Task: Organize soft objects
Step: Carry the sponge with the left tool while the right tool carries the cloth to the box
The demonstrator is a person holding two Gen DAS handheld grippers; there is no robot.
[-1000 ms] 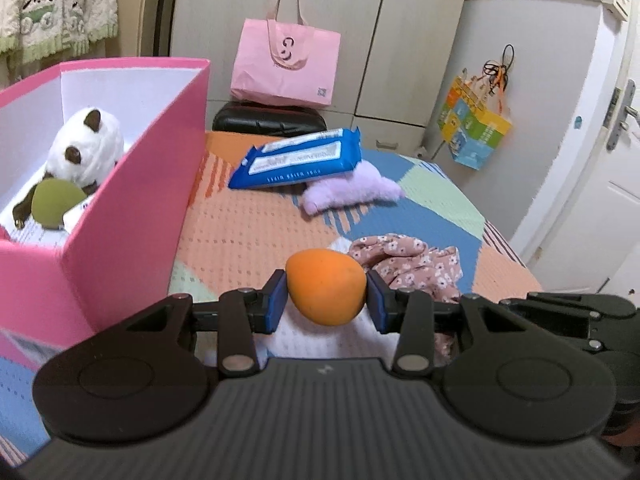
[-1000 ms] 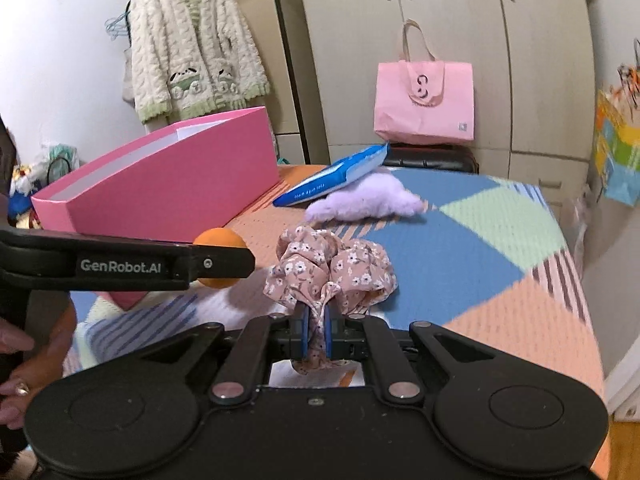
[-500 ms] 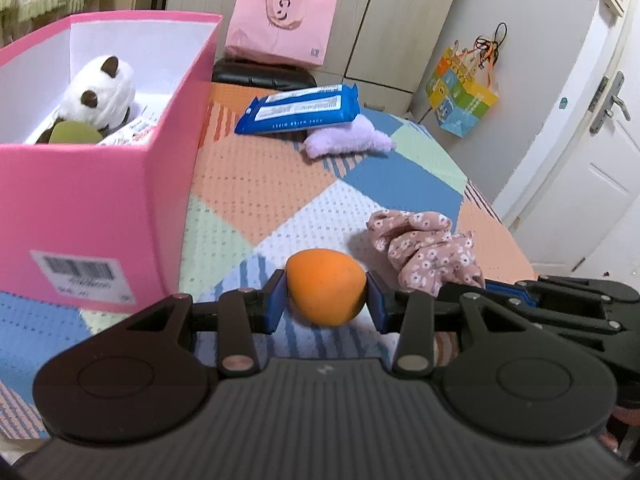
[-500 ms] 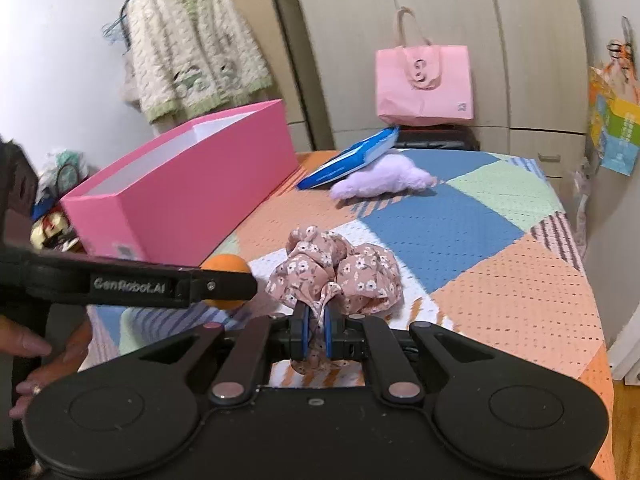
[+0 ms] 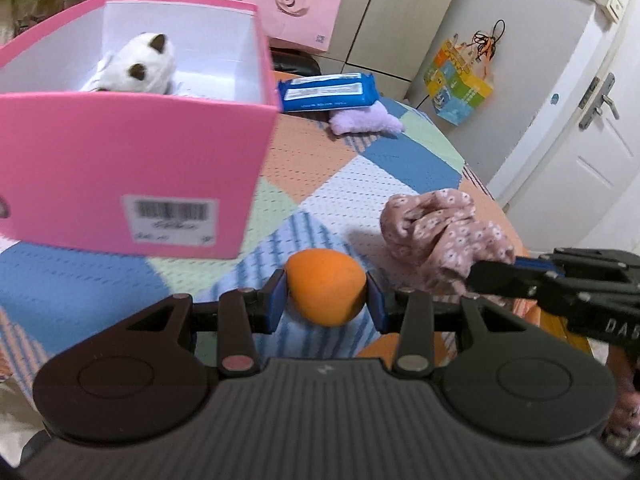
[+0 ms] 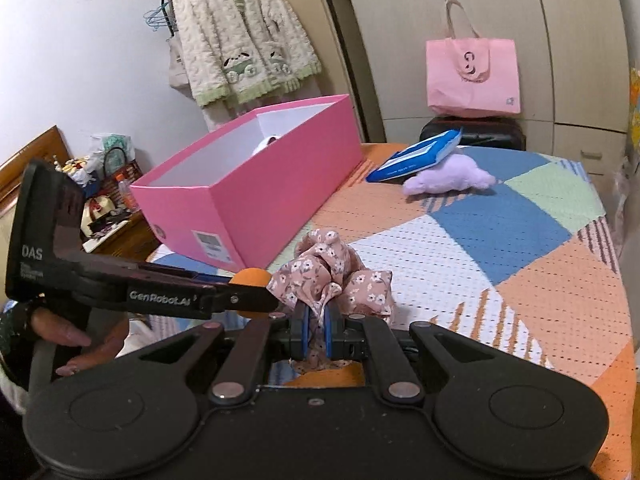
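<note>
Your left wrist camera looks down along its fingers, close above the patchwork bedspread (image 5: 384,168), facing the near end of the pink cardboard box (image 5: 132,168). Your right wrist camera sits beside it, aimed flatter across the bed. You see the box (image 6: 256,184), the bedspread (image 6: 520,240) and the pink paper tote bag (image 6: 472,76) in both.

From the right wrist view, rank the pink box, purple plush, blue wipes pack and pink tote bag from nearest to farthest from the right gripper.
1. pink box, left, its near corner closest to the right gripper.
2. purple plush, ahead and right on the quilt.
3. blue wipes pack, just behind, leaning on the plush.
4. pink tote bag, farthest, by the wardrobe.
</note>
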